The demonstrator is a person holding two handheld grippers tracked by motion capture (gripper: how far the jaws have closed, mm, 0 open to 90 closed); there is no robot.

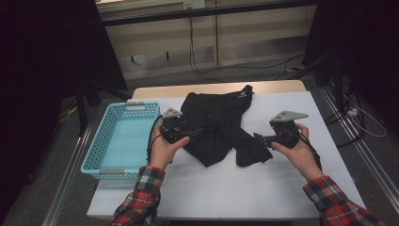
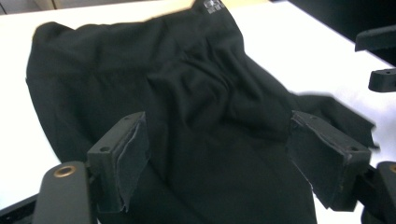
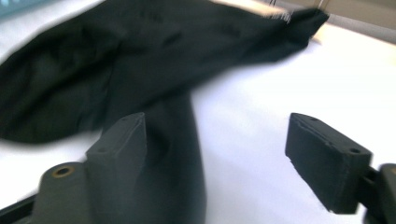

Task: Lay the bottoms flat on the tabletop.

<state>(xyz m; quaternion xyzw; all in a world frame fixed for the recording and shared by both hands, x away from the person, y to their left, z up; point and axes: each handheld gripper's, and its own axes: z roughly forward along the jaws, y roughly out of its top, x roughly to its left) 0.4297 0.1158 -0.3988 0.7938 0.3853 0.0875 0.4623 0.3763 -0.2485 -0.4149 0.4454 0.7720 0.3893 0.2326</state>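
Plaid-sleeved forearms come in at the bottom. One blue basket (image 1: 123, 136) sits leftmost. Beside it, the left gripper (image 1: 186, 129) hangs released over one black garment (image 1: 216, 125) crumpled mid-table; the right gripper (image 1: 259, 140) gapes at its trailing end. Soft, light, floppy cloth probably bunches easily: pinch a thick fold or hem.

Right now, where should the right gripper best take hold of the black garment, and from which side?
Probably the loose flap of the black garment nearest the right gripper. It juts out flat over the white table, so come in low from the garment's right side. Both the right and left gripper are open.
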